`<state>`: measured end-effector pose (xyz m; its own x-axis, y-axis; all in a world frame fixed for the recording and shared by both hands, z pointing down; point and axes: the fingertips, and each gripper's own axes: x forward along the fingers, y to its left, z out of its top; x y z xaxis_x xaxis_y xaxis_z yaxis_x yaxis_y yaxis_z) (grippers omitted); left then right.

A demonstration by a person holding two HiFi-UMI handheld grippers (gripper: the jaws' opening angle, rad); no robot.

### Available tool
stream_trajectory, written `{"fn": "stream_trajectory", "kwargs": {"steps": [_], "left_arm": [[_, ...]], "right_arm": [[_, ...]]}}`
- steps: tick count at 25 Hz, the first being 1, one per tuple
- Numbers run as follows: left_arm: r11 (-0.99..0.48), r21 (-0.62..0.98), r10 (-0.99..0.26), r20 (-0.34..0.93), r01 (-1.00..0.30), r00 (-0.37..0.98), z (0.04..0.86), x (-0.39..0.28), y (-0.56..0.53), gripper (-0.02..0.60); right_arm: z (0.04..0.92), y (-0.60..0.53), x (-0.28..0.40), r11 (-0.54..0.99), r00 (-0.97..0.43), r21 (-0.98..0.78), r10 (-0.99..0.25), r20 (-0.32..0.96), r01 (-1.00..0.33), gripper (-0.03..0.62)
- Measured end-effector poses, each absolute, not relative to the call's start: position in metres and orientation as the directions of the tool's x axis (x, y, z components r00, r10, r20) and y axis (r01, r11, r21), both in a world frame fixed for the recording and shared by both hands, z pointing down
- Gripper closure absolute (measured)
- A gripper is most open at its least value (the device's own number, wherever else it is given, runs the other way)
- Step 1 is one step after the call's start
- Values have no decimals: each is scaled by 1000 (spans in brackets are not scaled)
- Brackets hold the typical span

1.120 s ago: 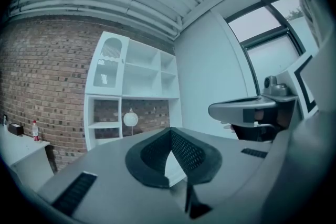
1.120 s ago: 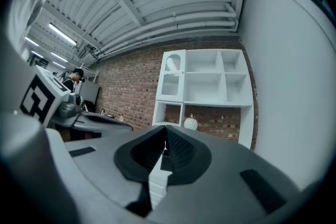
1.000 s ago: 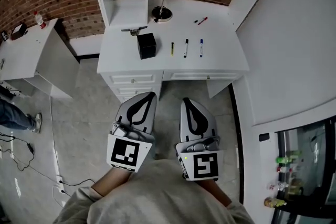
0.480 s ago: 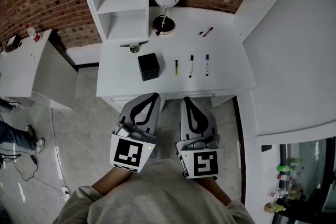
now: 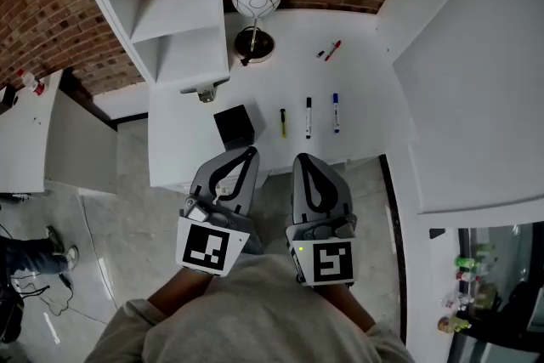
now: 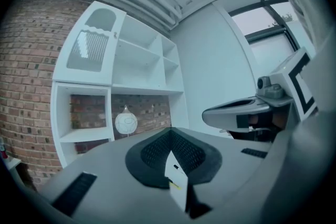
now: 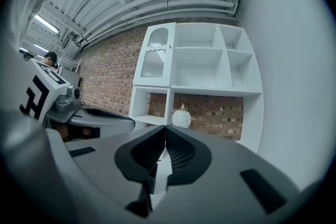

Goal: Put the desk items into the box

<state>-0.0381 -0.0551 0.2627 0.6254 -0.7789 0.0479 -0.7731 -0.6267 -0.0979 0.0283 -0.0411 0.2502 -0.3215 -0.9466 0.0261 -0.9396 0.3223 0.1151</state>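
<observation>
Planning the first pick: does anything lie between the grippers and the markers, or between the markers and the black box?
Nothing visible does. Only bare desk lies between the left gripper, the right gripper and the three markers, and between the yellow marker and the black box beside it.

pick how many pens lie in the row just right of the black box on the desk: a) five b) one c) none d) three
d: right of the black box, a yellow pen, a black pen and a blue pen lie side by side on the desk.
</observation>
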Motion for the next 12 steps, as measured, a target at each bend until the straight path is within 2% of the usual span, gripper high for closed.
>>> {"fn": "stream_trajectory", "kwargs": {"steps": [6,12], "left_arm": [[-643,-121,-764,48,-756,643,272,-41,-72,577],[-658,-230,-746,72,-717,662,281,-38,-83,577]], "right_arm": [[266,-59,33,314,-309,130,-949,58,-940,576],[276,-73,27,325,-319,90,-945,78,-941,576]]}}
